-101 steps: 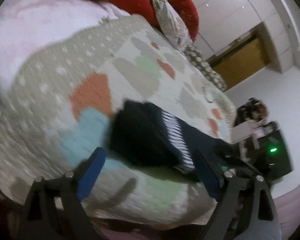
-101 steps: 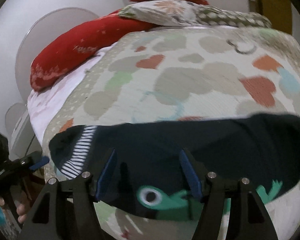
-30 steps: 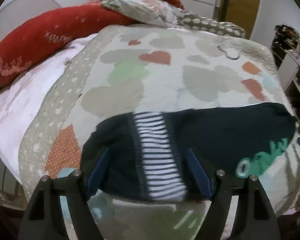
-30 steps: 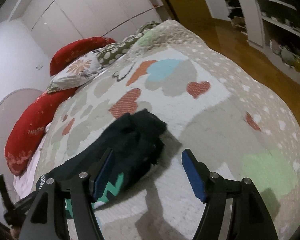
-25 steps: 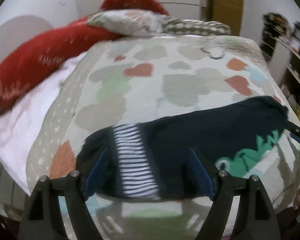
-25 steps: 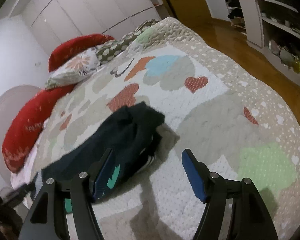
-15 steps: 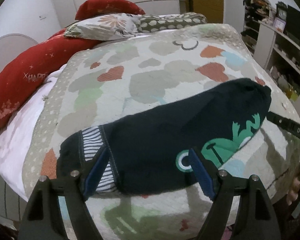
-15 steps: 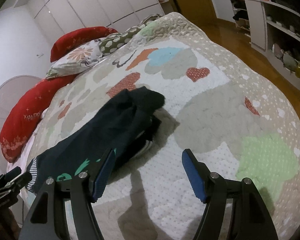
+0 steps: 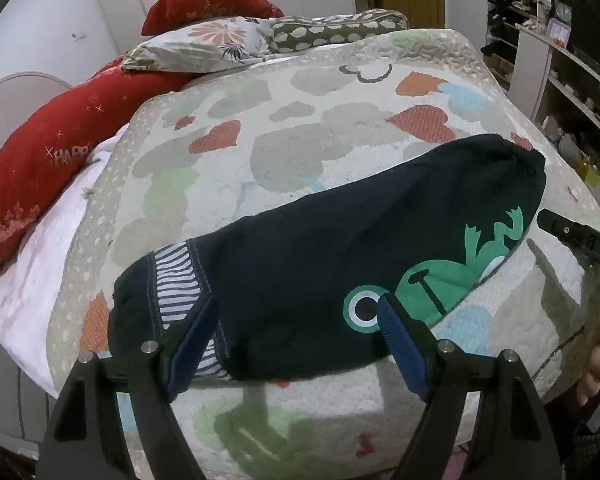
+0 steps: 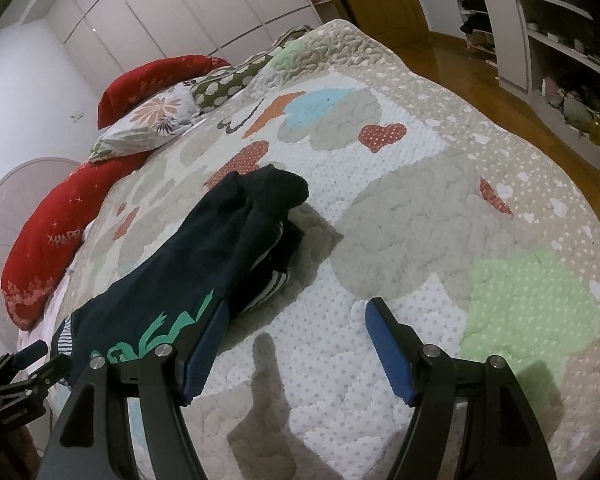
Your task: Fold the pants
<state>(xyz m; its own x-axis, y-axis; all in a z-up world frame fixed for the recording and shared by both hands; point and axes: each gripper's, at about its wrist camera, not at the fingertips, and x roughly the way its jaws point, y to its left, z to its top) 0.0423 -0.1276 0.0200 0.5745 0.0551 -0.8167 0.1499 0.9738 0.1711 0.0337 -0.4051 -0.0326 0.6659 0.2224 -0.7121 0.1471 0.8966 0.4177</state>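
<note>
Both your claws gape wide, holding nothing: the pants (image 9: 328, 256) lie lengthwise left-to-right before your left claw (image 9: 296, 344), their far-right end just left of your right claw (image 10: 296, 344).

The dark navy cloth pants (image 9: 320, 256) look soft and matt, with a flat green printed frog and a ribbed striped knit band. The quilted cotton bedspread (image 10: 420, 216) is puckered and bumpy, matt all over. Both tongs, left (image 9: 296, 316) and right (image 10: 294, 320), show matt black plastic arms, ridged blue rubbery pads and bright metal screws. The wooden floor (image 10: 452, 52) shines glossy.
</note>
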